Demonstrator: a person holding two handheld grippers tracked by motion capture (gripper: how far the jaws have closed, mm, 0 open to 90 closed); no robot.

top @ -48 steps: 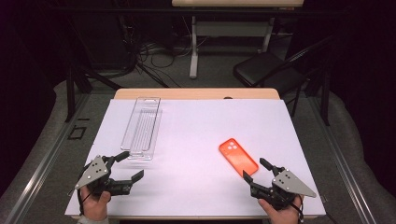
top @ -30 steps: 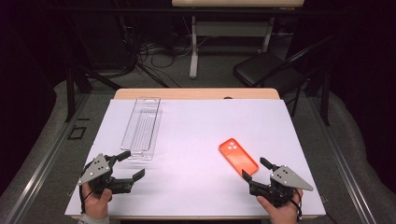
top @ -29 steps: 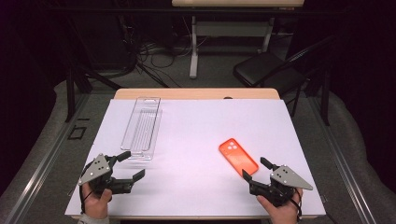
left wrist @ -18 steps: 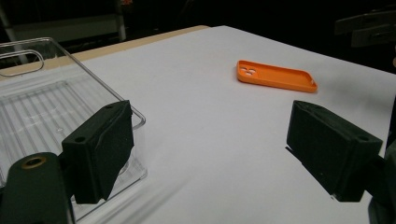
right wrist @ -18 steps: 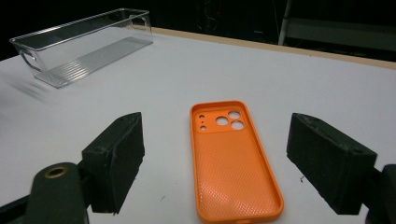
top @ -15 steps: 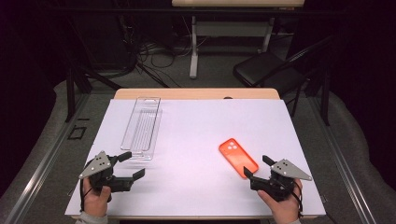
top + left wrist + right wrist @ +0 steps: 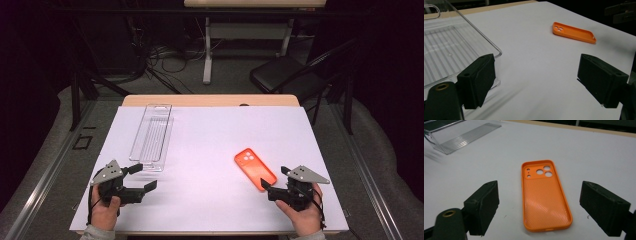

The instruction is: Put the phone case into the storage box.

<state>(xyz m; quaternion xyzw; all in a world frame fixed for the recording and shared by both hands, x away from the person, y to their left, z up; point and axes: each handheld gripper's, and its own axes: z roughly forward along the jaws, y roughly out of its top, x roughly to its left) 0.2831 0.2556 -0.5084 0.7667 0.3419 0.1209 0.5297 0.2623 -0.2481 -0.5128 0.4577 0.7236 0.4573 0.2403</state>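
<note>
Phone case [image 7: 255,169] lay untouched as the right tool [image 7: 274,184], jaws apart, had crept toward its five-o'clock end.

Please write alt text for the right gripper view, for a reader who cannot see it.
An orange phone case lies hollow side up on a white table, camera cut-outs at its far end, framed between the open black right tongs. A clear plastic tray sits at the far left.

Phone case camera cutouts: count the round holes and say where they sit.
5 in the orange phone case, clustered at its far end: three large round holes, plus two tiny ones beside them. None seem hidden.
</note>
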